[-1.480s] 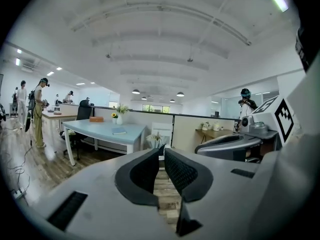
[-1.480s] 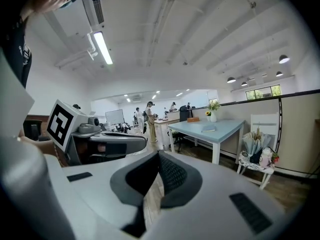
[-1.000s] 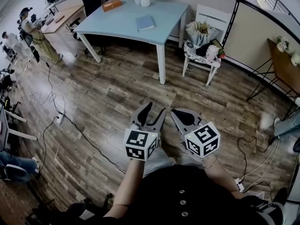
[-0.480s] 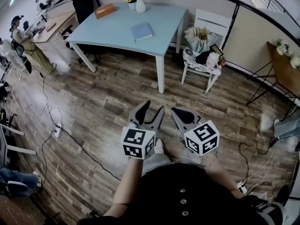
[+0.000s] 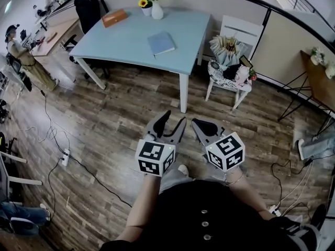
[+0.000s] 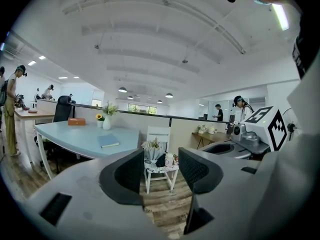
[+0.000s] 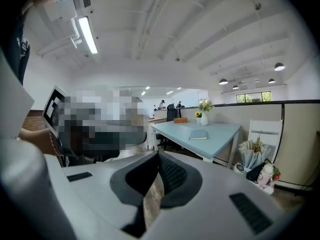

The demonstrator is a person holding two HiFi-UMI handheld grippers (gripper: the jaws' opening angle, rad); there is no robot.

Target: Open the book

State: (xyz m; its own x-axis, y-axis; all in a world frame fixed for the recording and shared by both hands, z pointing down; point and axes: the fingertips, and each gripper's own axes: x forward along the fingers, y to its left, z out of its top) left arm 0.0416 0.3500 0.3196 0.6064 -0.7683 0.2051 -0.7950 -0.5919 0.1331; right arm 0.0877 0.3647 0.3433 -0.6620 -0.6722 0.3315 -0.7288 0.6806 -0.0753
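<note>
A closed blue book (image 5: pixel 161 43) lies on the light blue table (image 5: pixel 125 33), far ahead of both grippers. It also shows small in the left gripper view, book (image 6: pixel 107 141), and in the right gripper view, book (image 7: pixel 198 134). My left gripper (image 5: pixel 166 122) is held low in front of the person's body, above the wooden floor. Its jaws stand apart with nothing between them, left gripper (image 6: pixel 161 166). Just to its right, my right gripper (image 5: pixel 201 125) has its jaws closed together and holds nothing, right gripper (image 7: pixel 157 156).
A white vase with flowers (image 5: pixel 156 8) and a brown box (image 5: pixel 114 18) stand at the table's far end. A white chair with a bouquet (image 5: pixel 230 61) is right of the table, a wooden side table (image 5: pixel 320 72) further right. Cables (image 5: pixel 65 153) cross the floor; people (image 5: pixel 21 54) stand left.
The table and book have drawn a little nearer and lower in the head view as the person steps forward. Both grippers keep the same pose.
</note>
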